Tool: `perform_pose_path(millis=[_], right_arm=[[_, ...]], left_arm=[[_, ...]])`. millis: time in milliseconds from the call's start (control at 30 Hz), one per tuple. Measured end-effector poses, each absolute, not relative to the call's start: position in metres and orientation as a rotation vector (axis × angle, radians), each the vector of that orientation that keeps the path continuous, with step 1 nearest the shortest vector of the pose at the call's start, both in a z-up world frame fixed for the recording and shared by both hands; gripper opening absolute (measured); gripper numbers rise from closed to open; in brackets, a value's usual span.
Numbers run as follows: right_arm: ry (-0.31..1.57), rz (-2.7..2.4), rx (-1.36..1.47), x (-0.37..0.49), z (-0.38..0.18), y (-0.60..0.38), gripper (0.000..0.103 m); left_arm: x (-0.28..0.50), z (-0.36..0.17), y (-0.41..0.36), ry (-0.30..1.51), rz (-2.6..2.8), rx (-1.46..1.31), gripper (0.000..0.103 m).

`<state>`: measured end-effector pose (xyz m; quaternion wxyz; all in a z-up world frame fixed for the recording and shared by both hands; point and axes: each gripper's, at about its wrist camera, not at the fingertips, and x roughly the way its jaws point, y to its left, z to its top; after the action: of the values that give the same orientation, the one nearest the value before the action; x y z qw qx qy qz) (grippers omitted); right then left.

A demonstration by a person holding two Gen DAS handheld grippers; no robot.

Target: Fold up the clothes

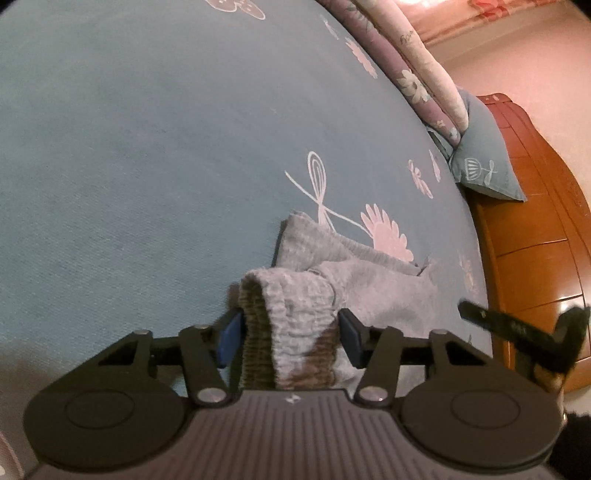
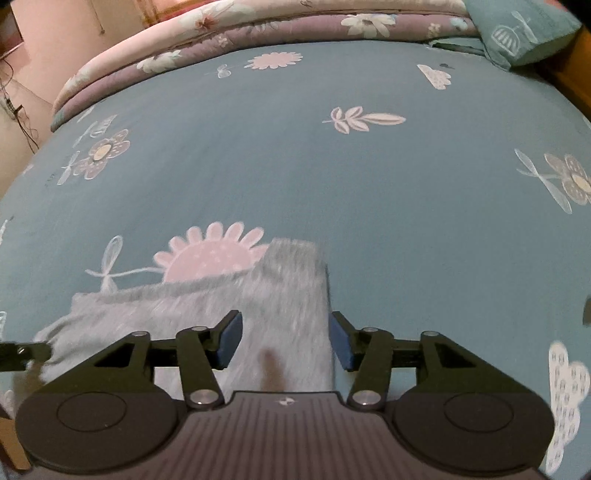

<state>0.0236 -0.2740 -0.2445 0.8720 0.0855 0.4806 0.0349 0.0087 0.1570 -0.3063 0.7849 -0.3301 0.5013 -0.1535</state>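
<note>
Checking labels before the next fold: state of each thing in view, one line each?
grey pants: partly folded, lying on the bed sheet
waistband: bunched, between the left gripper pads
left gripper: open, pads not visibly pressing
right gripper: open over a pant leg, holding nothing
quilt: folded at the far edge

Grey trousers [image 1: 373, 288], partly folded, on bed
</note>
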Motion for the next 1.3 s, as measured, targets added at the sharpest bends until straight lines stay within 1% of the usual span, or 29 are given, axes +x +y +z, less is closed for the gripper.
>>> perform_pose_path(millis=[100, 233, 300, 367, 500, 567, 600, 633, 733, 800, 867, 967, 1033, 1167, 1233, 1267, 1300], right_arm=[[1.015, 0.063, 0.198, 0.050, -0.253, -0.273, 0.058], [1.048, -0.017, 0.137, 0.071, -0.254, -0.252, 0.058], [1.043, -0.041, 0.122, 0.072, -0.250, -0.241, 0.054], [1.048, -0.056, 0.136, 0.075, -0.252, -0.232, 0.039], [1.117, -0.115, 0.161, 0.086, -0.274, -0.220, 0.038], [1.120, -0.152, 0.126, 0.089, -0.279, -0.216, 0.028], [1.118, -0.162, 0.119, 0.089, -0.279, -0.215, 0.025], [1.116, -0.166, 0.112, 0.088, -0.278, -0.214, 0.018], [1.110, -0.161, 0.098, 0.086, -0.277, -0.213, 0.011], [1.097, -0.154, 0.092, 0.085, -0.275, -0.214, 0.010], [1.083, -0.147, 0.080, 0.084, -0.272, -0.215, 0.009], [1.068, -0.152, 0.061, 0.085, -0.264, -0.219, 0.009], [1.066, -0.159, 0.054, 0.088, -0.261, -0.224, 0.009], [1.069, -0.176, 0.045, 0.097, -0.273, -0.227, 0.009], [1.087, -0.176, 0.045, 0.101, -0.282, -0.227, 0.010], [1.086, -0.171, 0.061, 0.101, -0.283, -0.227, 0.012], [1.084, -0.152, 0.075, 0.101, -0.281, -0.228, 0.016]], left_arm=[[0.009, -0.304, 0.154, 1.081, -0.326, -0.687, 0.053], [0.009, -0.296, 0.147, 1.082, -0.317, -0.627, 0.053], [0.008, -0.291, 0.143, 1.082, -0.316, -0.585, 0.053], [0.009, -0.288, 0.142, 1.083, -0.318, -0.566, 0.053], [0.010, -0.288, 0.144, 1.092, -0.319, -0.572, 0.053], [0.011, -0.288, 0.145, 1.093, -0.322, -0.572, 0.053], [0.010, -0.287, 0.145, 1.093, -0.324, -0.571, 0.053], [0.010, -0.287, 0.145, 1.093, -0.325, -0.569, 0.053], [0.010, -0.285, 0.145, 1.088, -0.328, -0.558, 0.052], [0.009, -0.281, 0.144, 1.080, -0.334, -0.540, 0.044], [0.009, -0.275, 0.144, 1.075, -0.344, -0.535, 0.040], [0.012, -0.265, 0.141, 1.057, -0.376, -0.527, 0.037], [0.014, -0.259, 0.138, 1.043, -0.401, -0.522, 0.037], [0.028, -0.271, 0.134, 1.062, -0.383, -0.523, 0.037], [0.033, -0.280, 0.134, 1.077, -0.369, -0.528, 0.046], [0.034, -0.281, 0.136, 1.085, -0.366, -0.535, 0.049], [0.035, -0.281, 0.137, 1.094, -0.362, -0.541, 0.049]])
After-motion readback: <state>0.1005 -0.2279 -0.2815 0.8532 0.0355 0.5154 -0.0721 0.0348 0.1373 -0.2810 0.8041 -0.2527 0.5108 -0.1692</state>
